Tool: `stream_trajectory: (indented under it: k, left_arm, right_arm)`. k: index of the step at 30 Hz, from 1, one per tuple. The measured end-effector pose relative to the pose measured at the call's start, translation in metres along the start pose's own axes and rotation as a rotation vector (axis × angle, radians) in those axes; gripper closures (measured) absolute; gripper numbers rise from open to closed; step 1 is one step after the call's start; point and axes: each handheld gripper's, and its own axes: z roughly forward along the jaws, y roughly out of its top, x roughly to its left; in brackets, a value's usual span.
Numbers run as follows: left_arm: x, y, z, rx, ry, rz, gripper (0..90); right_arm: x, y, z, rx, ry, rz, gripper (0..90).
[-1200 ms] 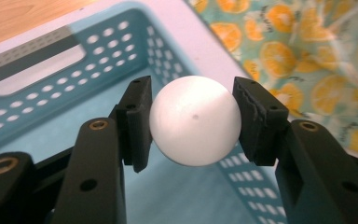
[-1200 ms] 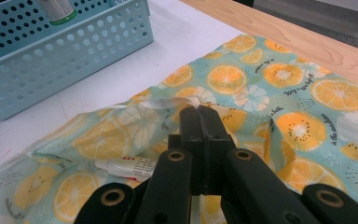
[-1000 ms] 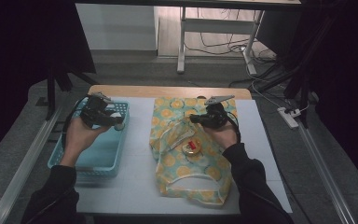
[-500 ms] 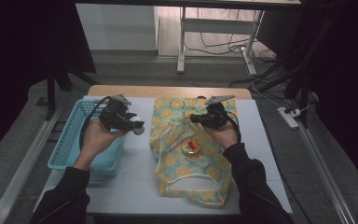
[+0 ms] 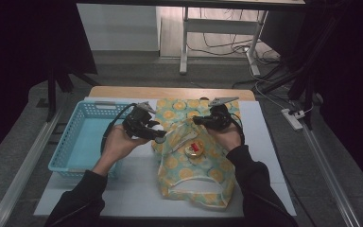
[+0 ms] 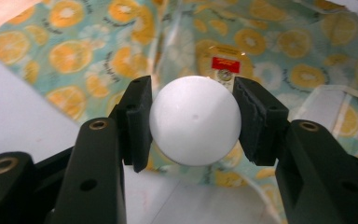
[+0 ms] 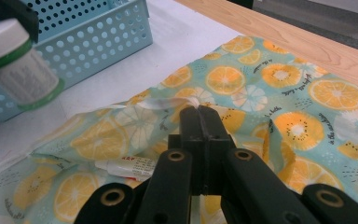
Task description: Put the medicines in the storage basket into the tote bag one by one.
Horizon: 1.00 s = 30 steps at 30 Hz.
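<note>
- Orange-slice-printed teal fabric bag (image 5: 194, 163) lies open on the white bench (image 5: 132, 189), and your left hand-held gripper (image 5: 157, 137) hovers just beside its left edge, jaws half open and clamped on a small white-capped bottle (image 6: 195, 120).
- The bag's mouth lies to the right of that bottle; your left hand is the nearer one to drop it in.
- Your right hand-held gripper (image 7: 199, 116) is fully closed, pinching the bag's white-trimmed rim to hold the opening up.
- The right gripper view shows the bottle's long axis tilted, cap up, with a green band, and a white tube (image 7: 126, 167) inside the bag.
- The high view shows the light blue perforated plastic basket (image 5: 75, 142) to the left and a round yellow tin with a red label (image 5: 194, 149) already in the bag.
</note>
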Motion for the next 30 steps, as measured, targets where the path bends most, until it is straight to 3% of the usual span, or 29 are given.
stream_trajectory:
  k: [11,19,30]
  left_arm:
    - [-0.021,0.022,0.034,0.018,-0.041,0.061,50.6]
    - [-0.026,0.034,0.06,0.032,-0.046,0.082,50.6]
    - [-0.024,0.046,0.089,0.05,0.01,0.094,50.6]
  right_arm:
    - [0.0,0.001,0.0,-0.001,-0.001,0.003,90.0]
    - [0.0,0.001,0.001,0.002,-0.003,0.003,90.0]
    - [0.0,0.001,0.001,-0.001,-0.006,0.003,90.0]
